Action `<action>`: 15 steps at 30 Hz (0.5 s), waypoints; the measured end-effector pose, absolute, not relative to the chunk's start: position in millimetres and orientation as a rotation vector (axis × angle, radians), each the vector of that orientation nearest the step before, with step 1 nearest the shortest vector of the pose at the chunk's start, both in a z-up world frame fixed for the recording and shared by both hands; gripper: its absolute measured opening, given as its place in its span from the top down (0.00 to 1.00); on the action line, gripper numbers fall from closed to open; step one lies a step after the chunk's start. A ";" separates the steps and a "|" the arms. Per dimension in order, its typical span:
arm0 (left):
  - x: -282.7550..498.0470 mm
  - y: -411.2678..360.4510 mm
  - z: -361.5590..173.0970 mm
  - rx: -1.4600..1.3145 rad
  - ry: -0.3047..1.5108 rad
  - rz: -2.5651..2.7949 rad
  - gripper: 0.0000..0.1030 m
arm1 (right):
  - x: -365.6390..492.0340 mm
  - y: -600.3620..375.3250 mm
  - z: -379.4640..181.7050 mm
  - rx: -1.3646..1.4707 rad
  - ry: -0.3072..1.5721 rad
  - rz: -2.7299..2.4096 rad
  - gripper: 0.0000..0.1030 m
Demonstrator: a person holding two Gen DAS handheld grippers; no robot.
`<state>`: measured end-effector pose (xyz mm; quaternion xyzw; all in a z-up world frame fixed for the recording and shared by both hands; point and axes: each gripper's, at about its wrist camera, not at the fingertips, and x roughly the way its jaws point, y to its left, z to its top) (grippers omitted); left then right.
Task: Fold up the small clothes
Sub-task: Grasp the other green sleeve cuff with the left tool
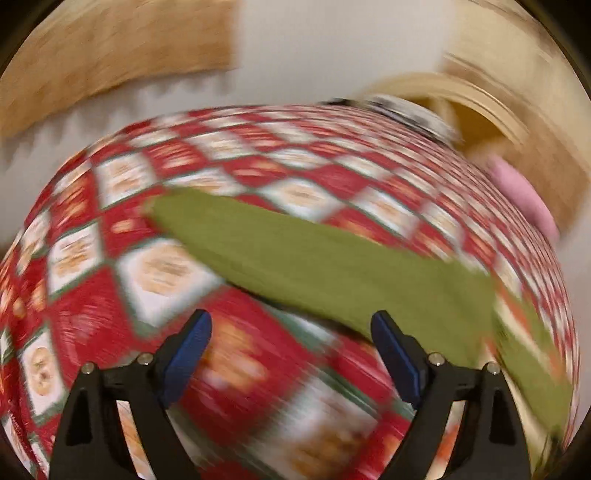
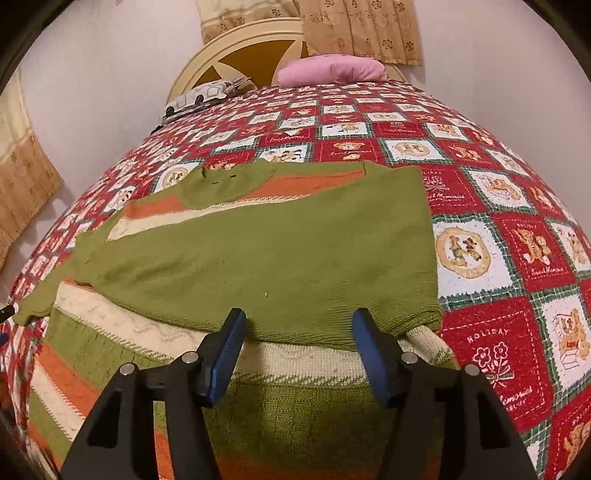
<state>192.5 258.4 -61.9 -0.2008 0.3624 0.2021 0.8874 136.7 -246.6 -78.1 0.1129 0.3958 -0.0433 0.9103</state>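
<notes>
A green knitted sweater (image 2: 258,251) with orange and cream stripes lies on the bed, its right side folded over the body. My right gripper (image 2: 298,321) is open and empty, its blue pads just above the folded edge near the hem. In the blurred left wrist view, a green sleeve (image 1: 314,258) stretches across the quilt. My left gripper (image 1: 291,325) is open and empty, just in front of that sleeve's near edge.
The bed carries a red and white patchwork quilt (image 2: 498,229). A pink pillow (image 2: 332,70) and a patterned pillow (image 2: 199,98) lie by the cream headboard (image 2: 236,44). Beige curtains (image 2: 362,29) hang on the wall behind.
</notes>
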 end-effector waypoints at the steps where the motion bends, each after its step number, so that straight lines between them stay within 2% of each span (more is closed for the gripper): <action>1: 193.9 283.6 -64.0 -0.476 0.729 0.469 0.14 | 137.1 -246.7 -78.3 0.234 0.816 -0.089 0.41; 4: 202.2 326.2 -71.6 -0.568 0.705 0.558 0.17 | 137.9 -245.7 -78.7 0.225 0.821 -0.092 0.41; 7: 224.7 354.2 -87.9 -0.638 0.765 0.560 0.25 | 138.6 -245.2 -79.3 0.221 0.824 -0.091 0.40; 11: 242.8 355.8 -99.4 -0.631 0.789 0.569 0.32 | 138.5 -245.1 -79.3 0.221 0.824 -0.092 0.40; 12: 243.7 353.2 -98.7 -0.617 0.781 0.576 0.36 | 138.8 -245.0 -79.4 0.221 0.824 -0.092 0.40; 14: 247.0 352.0 -100.7 -0.613 0.768 0.571 0.60 | 138.6 -245.2 -79.5 0.221 0.824 -0.092 0.40; 15: 248.6 351.6 -102.0 -0.607 0.770 0.576 0.62 | 138.6 -245.3 -79.5 0.221 0.824 -0.092 0.40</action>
